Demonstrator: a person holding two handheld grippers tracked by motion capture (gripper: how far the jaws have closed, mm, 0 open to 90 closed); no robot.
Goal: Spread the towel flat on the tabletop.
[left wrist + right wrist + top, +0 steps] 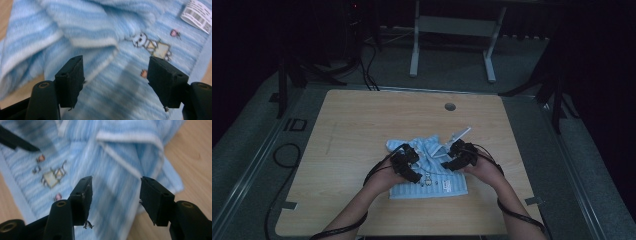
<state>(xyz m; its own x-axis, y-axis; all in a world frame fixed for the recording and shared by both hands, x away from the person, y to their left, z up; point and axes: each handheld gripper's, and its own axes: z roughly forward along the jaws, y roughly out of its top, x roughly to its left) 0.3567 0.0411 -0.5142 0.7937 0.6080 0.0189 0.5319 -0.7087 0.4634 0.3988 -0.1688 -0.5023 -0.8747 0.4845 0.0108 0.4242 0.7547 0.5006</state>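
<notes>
Blue-striped towel (428,169) lies rumpled at 6 o'clock on the tabletop (362,125). We hold the left gripper (115,82) and right gripper (115,200) over it, jaws apart, nothing clamped. Risk: pinching several folded layers at once, bunching the cloth further.

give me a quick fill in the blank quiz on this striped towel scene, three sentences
1. The towel has light blue and ____ stripes.
2. It lies on a ____ table.
3. The jaws of the left gripper stand ____ above the towel, with nothing pinched between them, like those of the right gripper.

Missing words: white; wooden; open
</notes>
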